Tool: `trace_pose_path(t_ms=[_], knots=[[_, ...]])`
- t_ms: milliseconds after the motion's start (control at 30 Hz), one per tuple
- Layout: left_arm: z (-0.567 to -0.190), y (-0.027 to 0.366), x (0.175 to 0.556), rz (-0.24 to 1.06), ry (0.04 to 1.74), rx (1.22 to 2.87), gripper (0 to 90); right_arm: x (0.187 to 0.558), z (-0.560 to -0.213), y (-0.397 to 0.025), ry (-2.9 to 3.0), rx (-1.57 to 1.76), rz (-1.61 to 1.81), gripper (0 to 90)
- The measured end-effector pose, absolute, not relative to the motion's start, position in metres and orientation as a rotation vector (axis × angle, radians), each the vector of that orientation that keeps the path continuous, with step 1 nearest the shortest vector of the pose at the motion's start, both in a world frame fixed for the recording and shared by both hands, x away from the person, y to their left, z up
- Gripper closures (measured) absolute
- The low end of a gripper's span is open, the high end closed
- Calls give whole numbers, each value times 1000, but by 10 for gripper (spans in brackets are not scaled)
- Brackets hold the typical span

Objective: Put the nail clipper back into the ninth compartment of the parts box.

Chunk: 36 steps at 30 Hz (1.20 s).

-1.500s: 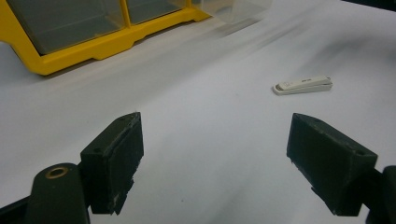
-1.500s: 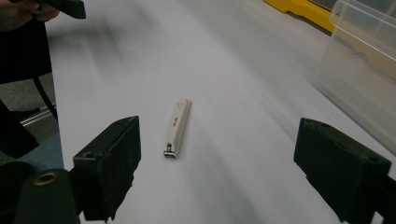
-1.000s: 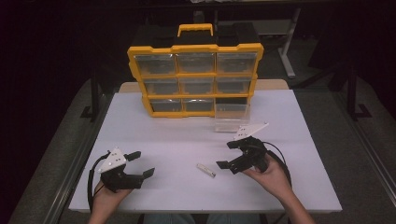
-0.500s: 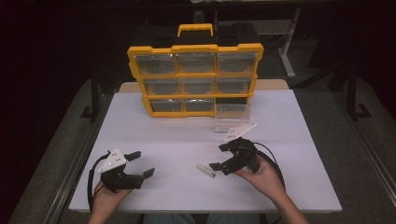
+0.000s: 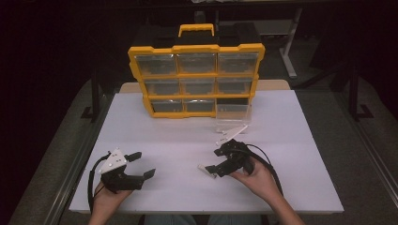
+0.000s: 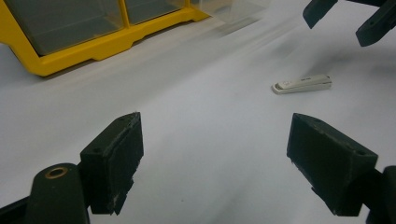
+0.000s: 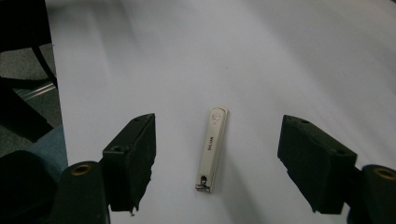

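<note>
A small white nail clipper [image 5: 205, 169] [image 7: 212, 149] lies flat on the white table [image 5: 183, 136], right of centre near the front. My right gripper [image 5: 215, 161] [image 7: 217, 163] is open and stands over the clipper, one jaw on each side, not touching it. My left gripper [image 5: 144, 164] [image 6: 215, 158] is open at the front left with nothing between its jaws. In the left gripper view the clipper [image 6: 302, 84] lies ahead to the right, below the right gripper's jaw tips [image 6: 345, 18].
A yellow organiser [image 5: 196, 79] with clear drawers and a black handle stands at the back of the table. Its bottom right slot [image 5: 233, 101] is open, and one clear drawer [image 5: 233, 115] sits on the table before it. Cables trail from both grippers.
My right gripper has moved left and forward, and its open jaws now straddle the nail clipper. The left gripper has stayed put.
</note>
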State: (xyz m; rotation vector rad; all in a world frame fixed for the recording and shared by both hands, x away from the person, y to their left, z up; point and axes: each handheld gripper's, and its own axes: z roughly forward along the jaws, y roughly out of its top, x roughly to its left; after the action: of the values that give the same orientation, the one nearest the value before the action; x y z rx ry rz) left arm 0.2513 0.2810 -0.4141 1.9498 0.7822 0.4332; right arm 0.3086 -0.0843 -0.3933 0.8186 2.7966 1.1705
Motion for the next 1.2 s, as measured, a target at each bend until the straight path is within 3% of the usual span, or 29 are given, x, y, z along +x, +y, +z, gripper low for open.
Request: trace_pose_path(t_ms=[533, 1200], knots=[[-416, 281, 252, 434, 776, 1956, 182, 309, -408, -66, 2841, 774, 1033, 371], [-417, 280, 253, 429, 777, 1958, 182, 313, -429, -52, 2878, 785, 861, 582]])
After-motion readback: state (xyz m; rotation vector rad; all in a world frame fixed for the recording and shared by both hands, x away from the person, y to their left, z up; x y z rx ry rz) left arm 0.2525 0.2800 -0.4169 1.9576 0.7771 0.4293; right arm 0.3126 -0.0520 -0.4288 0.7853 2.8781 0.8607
